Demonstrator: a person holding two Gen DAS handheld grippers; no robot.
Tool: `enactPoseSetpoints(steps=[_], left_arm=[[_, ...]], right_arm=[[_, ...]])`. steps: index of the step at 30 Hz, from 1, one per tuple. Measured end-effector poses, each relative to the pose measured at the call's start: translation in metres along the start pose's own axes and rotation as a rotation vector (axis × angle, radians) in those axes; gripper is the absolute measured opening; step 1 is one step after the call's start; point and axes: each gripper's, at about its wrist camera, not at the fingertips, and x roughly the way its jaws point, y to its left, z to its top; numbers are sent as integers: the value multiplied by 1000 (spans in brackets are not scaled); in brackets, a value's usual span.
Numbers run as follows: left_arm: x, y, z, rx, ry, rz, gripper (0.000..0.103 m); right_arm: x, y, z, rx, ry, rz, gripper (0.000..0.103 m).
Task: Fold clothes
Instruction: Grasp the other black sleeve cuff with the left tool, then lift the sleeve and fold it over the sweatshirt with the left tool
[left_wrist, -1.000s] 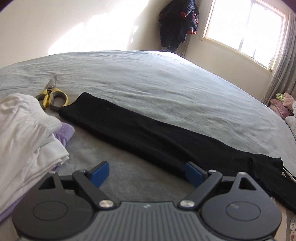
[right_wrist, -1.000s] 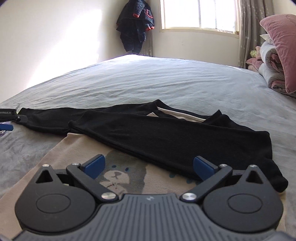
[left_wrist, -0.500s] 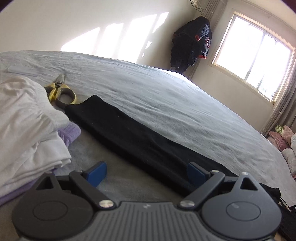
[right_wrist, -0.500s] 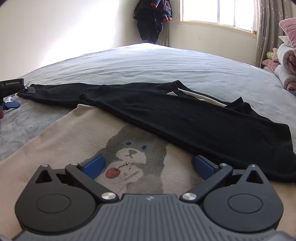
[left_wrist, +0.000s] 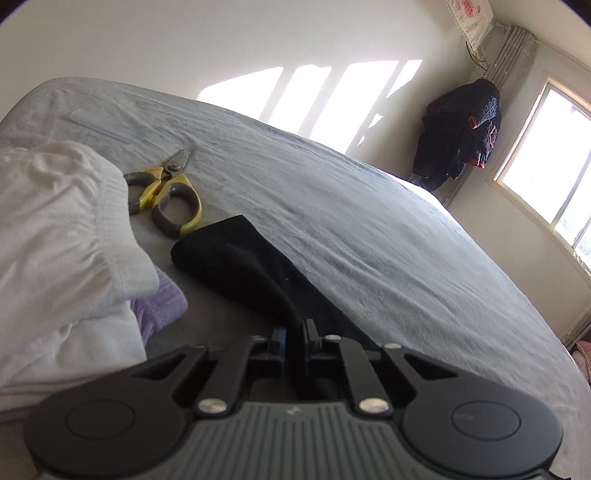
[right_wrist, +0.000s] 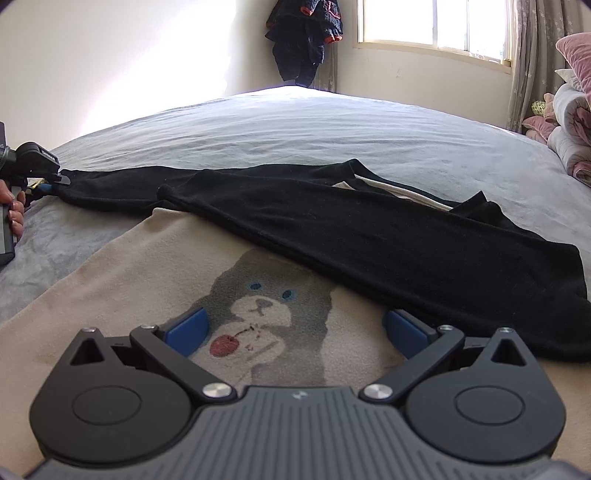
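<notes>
Bed (left_wrist: 369, 236) in grey sheet, sunlit wall (left_wrist: 221, 40), window (right_wrist: 432, 22) beyond.

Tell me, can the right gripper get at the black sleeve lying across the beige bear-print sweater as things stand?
Probably yes. The right gripper hangs open above the beige bear-print sweater, and the black sleeve lies just ahead with nothing between them. The left gripper is shut on the other black sleeve, far to the side.
</notes>
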Motion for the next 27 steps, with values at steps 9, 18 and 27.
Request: enactPoseSetpoints(steps=[9, 18, 27], left_arm=[[-45, -43, 5, 48, -63, -143, 7], [-82, -110, -21, 176, -32, -350, 7], [-106, -163, -58, 337, 47, -526, 7]], right_arm=[[0, 0, 0, 4, -3, 1, 103], [0, -2, 0, 7, -5, 5, 103], [-1, -4, -1, 13, -7, 10, 103]])
